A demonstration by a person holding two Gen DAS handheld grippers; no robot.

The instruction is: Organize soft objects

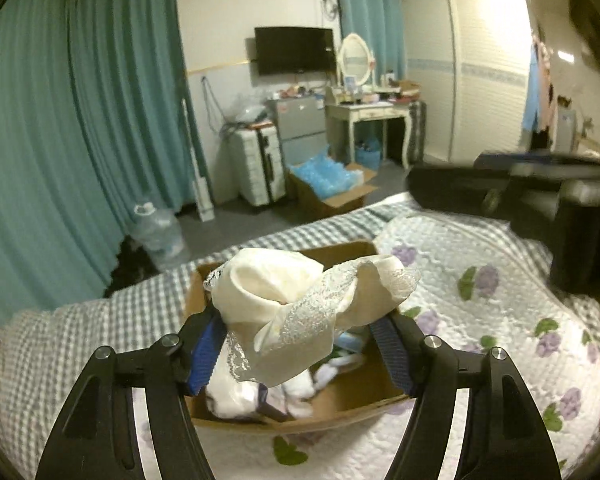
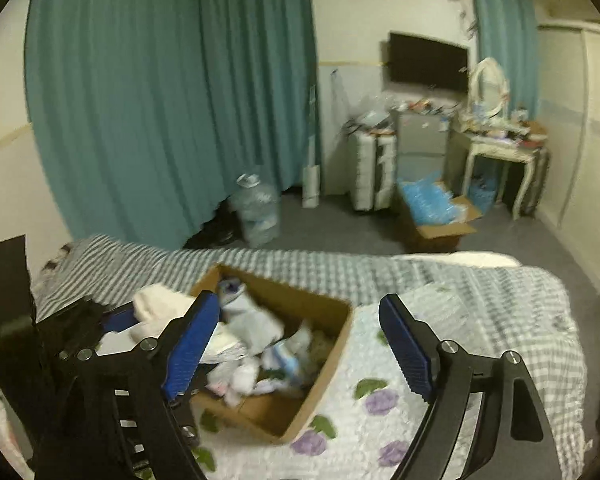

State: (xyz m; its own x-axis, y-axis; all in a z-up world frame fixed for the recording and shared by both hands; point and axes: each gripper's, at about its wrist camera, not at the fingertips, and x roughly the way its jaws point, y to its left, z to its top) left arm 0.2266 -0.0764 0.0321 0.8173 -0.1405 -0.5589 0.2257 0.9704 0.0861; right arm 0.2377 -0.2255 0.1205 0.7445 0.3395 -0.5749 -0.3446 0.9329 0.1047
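Left wrist view: left tongs [image 1: 300,332] clamped on a cream lace-trimmed garment [image 1: 300,304], blue pads pressed into the cloth from both sides.
Garment position: bunched and lifted — held just above the open cardboard box [image 1: 352,404], not yet inside.
Box contents: white and pale blue soft items [image 1: 300,388] heaped at the bottom; box resting on the floral quilt [image 1: 480,320] of the bed.
Right wrist view: right tongs [image 2: 300,340] spread wide apart, nothing between the pads, hovering over the box's right side and the quilt.
Same view, left edge: other tool and the cream cloth [image 2: 156,308] at the box's near-left corner; picture blurred, fine detail unclear.
Step in hand: likely the placing of the garment into the box.
Next move: probably lower over the opening, part the tongs, let the cloth drop clear of the rim — lace edge may snag on a pad.
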